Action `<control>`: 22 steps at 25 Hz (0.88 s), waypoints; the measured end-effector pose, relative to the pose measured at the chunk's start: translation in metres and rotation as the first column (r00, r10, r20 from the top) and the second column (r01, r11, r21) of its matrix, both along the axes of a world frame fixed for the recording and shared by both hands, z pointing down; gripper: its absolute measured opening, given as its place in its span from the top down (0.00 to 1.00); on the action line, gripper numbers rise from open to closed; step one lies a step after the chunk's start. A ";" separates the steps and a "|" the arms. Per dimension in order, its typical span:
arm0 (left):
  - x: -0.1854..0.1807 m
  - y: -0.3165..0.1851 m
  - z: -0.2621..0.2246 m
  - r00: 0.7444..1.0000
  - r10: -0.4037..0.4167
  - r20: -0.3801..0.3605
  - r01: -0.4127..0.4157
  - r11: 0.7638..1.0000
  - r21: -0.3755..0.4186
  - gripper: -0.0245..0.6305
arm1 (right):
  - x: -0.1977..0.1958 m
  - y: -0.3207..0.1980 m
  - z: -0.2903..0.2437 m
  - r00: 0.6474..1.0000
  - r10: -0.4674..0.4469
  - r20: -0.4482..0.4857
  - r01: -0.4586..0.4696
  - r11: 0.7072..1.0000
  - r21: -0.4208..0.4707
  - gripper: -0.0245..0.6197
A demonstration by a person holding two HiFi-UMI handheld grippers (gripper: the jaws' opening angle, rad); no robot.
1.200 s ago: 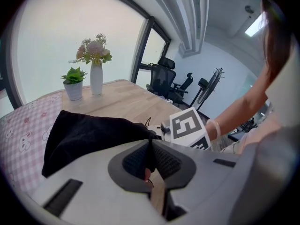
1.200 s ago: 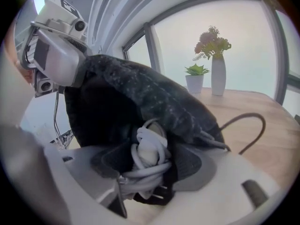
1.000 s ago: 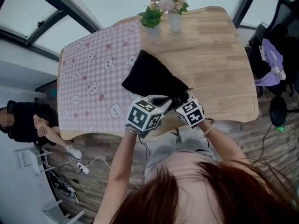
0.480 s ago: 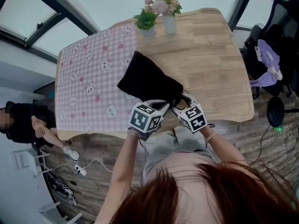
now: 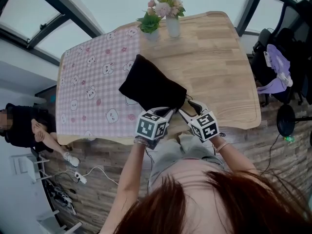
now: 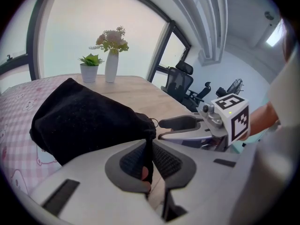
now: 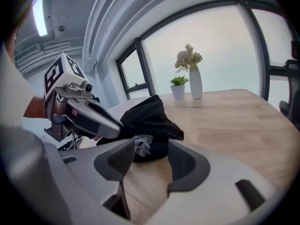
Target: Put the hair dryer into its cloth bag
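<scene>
Wooden table [image 5: 214, 67], pink checked cloth [image 5: 92, 82], flower vase [image 5: 173, 27], office chair [image 6: 180, 81], big windows [image 7: 206, 46].

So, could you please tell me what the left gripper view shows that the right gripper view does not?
Only the left gripper view: the left gripper with its fingers shut on the edge of the black cloth bag. Only the right gripper view: the right gripper with its fingers apart, having just been closing, nothing gripped, and something pale grey at the bag's mouth. Both: the bag lying on the wooden table, with the white vase of flowers and the small potted plant behind it.
</scene>
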State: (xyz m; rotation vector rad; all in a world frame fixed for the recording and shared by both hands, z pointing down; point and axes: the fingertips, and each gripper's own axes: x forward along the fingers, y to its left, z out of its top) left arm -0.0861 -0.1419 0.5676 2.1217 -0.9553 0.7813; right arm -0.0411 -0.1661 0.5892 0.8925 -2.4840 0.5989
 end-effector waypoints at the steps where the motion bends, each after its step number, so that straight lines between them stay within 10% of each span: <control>1: 0.000 0.000 0.001 1.000 -0.018 -0.003 0.018 1.000 0.002 0.93 | 0.002 0.000 -0.001 1.000 0.001 0.005 -0.001 1.000 0.000 0.62; 22: 0.003 0.010 -0.029 0.986 -0.141 -0.086 0.153 0.976 0.154 0.74 | 0.019 -0.017 -0.044 0.988 0.095 0.121 -0.103 0.993 0.057 0.73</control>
